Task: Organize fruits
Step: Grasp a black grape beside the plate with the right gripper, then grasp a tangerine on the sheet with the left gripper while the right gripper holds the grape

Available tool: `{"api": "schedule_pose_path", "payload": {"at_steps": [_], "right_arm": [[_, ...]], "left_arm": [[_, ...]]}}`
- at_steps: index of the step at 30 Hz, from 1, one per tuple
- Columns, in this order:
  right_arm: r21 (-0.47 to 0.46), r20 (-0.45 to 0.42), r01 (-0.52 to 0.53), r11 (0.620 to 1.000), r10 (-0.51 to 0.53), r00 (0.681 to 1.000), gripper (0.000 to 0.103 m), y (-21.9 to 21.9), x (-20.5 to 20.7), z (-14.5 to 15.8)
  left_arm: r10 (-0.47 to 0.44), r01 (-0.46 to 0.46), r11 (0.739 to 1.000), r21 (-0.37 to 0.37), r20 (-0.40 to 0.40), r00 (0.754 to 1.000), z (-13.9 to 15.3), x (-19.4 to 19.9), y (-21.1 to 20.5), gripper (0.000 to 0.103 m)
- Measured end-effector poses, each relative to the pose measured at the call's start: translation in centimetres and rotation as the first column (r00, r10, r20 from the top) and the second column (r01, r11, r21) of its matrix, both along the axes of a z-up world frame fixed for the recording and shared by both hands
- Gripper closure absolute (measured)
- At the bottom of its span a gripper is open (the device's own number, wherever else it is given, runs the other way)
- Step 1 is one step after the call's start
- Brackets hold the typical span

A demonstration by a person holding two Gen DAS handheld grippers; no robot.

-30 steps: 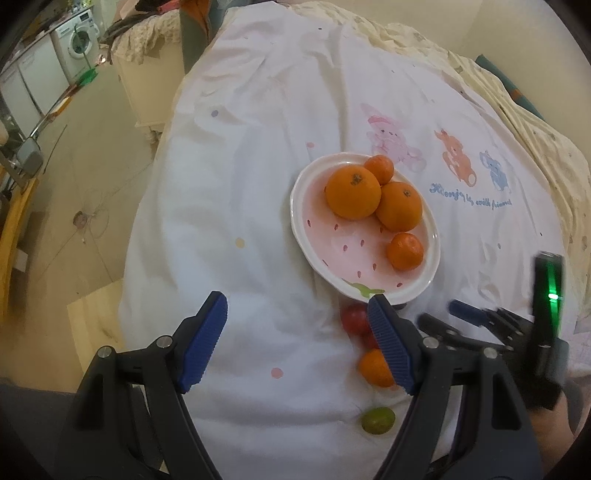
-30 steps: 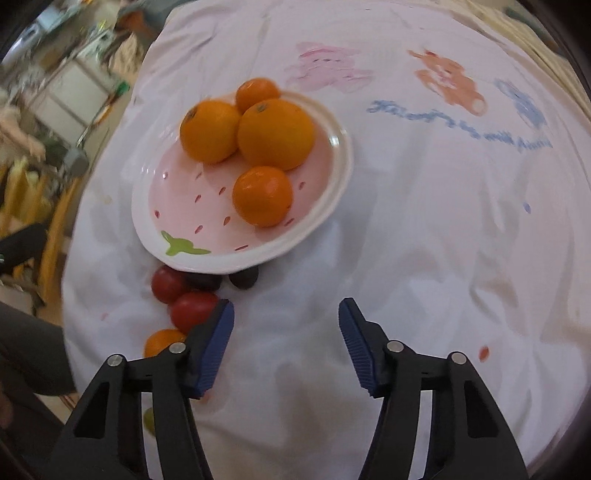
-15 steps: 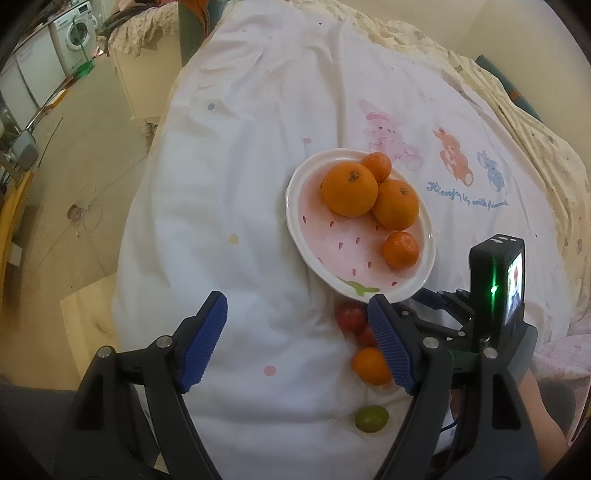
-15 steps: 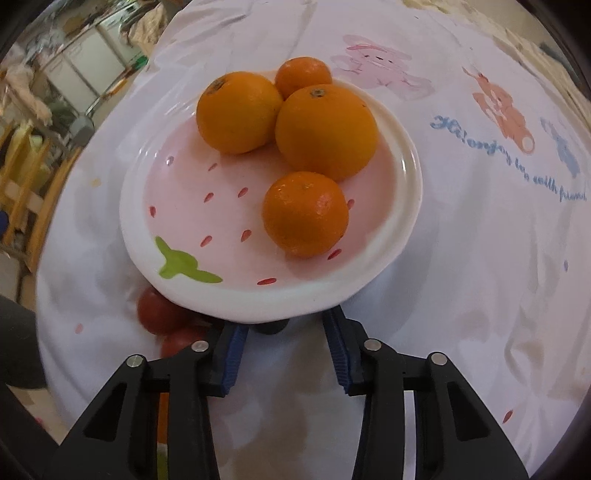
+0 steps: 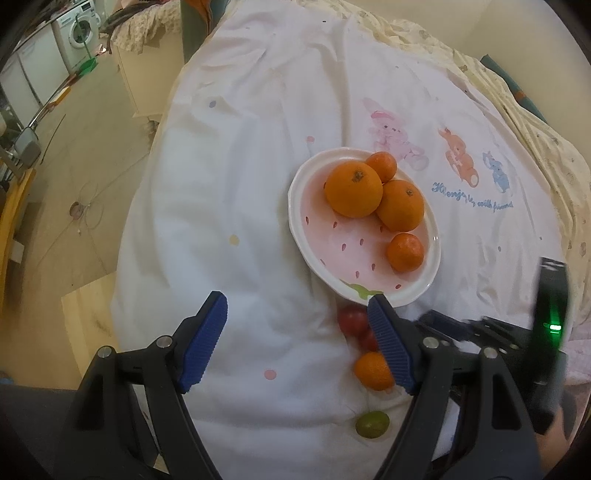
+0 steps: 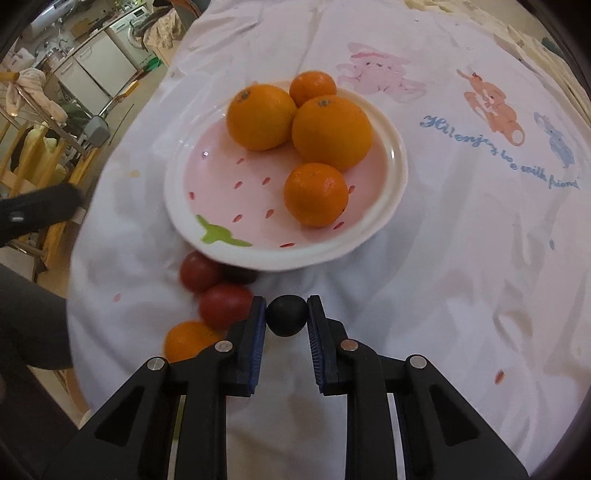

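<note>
White cloth (image 5: 229, 206), printed with a pink rabbit, an orange squirrel, a blue creature and a line of blue script, is spread over a soft, rumpled surface. Beyond its far edge a cream patterned blanket (image 5: 535, 122) is seen. Off to the left, a pale floor (image 5: 74, 155) and a washing machine (image 5: 79, 27) are made out, with white cabinets (image 6: 96, 62) and draped clothes in the right wrist view.

On the cloth a pink strawberry-pattern plate (image 6: 207, 166) is loaded with two large oranges (image 6: 330, 131) and two smaller mandarins (image 6: 316, 194). Just beside its near rim, red tomatoes (image 6: 225, 304) are bunched together, one tucked partly under the plate; a small orange fruit (image 5: 373, 371) and a green one (image 5: 372, 424) are lined up nearer the camera.

A small dark round fruit (image 6: 287, 315) is pinched right at the fingertips of the right gripper (image 6: 287, 314), blue pads pressed on both its sides, near the plate's front edge. Whether it is clear of the cloth cannot be told.

The left gripper (image 5: 297, 345) is held spread wide over bare cloth, nothing between its jaws, the tomatoes just behind its right pad.
</note>
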State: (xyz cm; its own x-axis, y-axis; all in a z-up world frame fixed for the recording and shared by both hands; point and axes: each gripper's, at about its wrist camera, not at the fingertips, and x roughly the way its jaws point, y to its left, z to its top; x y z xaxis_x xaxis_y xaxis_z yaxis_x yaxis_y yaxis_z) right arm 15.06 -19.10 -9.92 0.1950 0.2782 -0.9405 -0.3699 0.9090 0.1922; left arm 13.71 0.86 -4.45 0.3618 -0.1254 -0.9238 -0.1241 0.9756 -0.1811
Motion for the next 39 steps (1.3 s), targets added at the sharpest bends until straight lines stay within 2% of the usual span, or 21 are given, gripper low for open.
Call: {"api": "schedule_pose_path", "payload": {"at_steps": [8, 12, 17, 21, 24, 27, 30, 32, 39], "right_arm": [[0.111, 0.057, 0.077, 0.991, -0.084, 0.995, 0.080, -2.9, -1.6, 4.8], [0.148, 0.068, 0.146, 0.978, -0.157, 0.985, 0.080, -3.9, -1.3, 5.0], [0.167, 0.072, 0.235, 0.958, -0.249, 0.966, 0.080, -5.4, -0.7, 5.0], [0.170, 0.072, 0.255, 0.952, -0.270, 0.960, 0.080, -5.9, -0.3, 5.0], [0.172, 0.068, 0.271, 0.947, -0.286, 0.956, 0.080, -6.3, -0.3, 5.0], [0.180, 0.072, 0.283, 0.942, -0.299, 0.951, 0.080, -6.8, -0.2, 5.2], [0.188, 0.076, 0.295, 0.937, -0.313, 0.947, 0.080, -7.2, -0.3, 5.4], [0.192, 0.073, 0.298, 0.935, -0.317, 0.946, 0.080, -7.4, -0.3, 5.4], [0.172, 0.081, 0.276, 0.946, -0.292, 0.953, 0.080, -6.6, -0.4, 5.3]], "left_arm": [[-0.040, 0.041, 0.999, 0.024, -0.051, 0.998, -1.4, -0.3, -0.9, 0.027], [-0.116, 0.119, 0.992, 0.030, -0.087, 0.989, -2.4, -0.8, -2.8, 0.027], [-0.217, 0.223, 0.974, 0.033, -0.130, 0.967, -3.9, -1.6, -5.7, 0.027], [-0.259, 0.266, 0.964, 0.014, -0.183, 0.948, -5.2, -1.8, -7.5, 0.027], [-0.272, 0.284, 0.958, 0.030, -0.208, 0.939, -6.0, -1.9, -8.7, 0.027], [-0.305, 0.318, 0.948, 0.028, -0.215, 0.928, -6.8, -2.0, -10.0, 0.027], [-0.330, 0.348, 0.936, 0.057, -0.209, 0.921, -7.1, -2.1, -10.8, 0.028], [-0.336, 0.355, 0.933, 0.062, -0.208, 0.919, -7.3, -2.2, -11.1, 0.033], [-0.375, 0.392, 0.919, 0.050, -0.200, 0.905, -7.3, -2.5, -11.7, 0.062]]}}
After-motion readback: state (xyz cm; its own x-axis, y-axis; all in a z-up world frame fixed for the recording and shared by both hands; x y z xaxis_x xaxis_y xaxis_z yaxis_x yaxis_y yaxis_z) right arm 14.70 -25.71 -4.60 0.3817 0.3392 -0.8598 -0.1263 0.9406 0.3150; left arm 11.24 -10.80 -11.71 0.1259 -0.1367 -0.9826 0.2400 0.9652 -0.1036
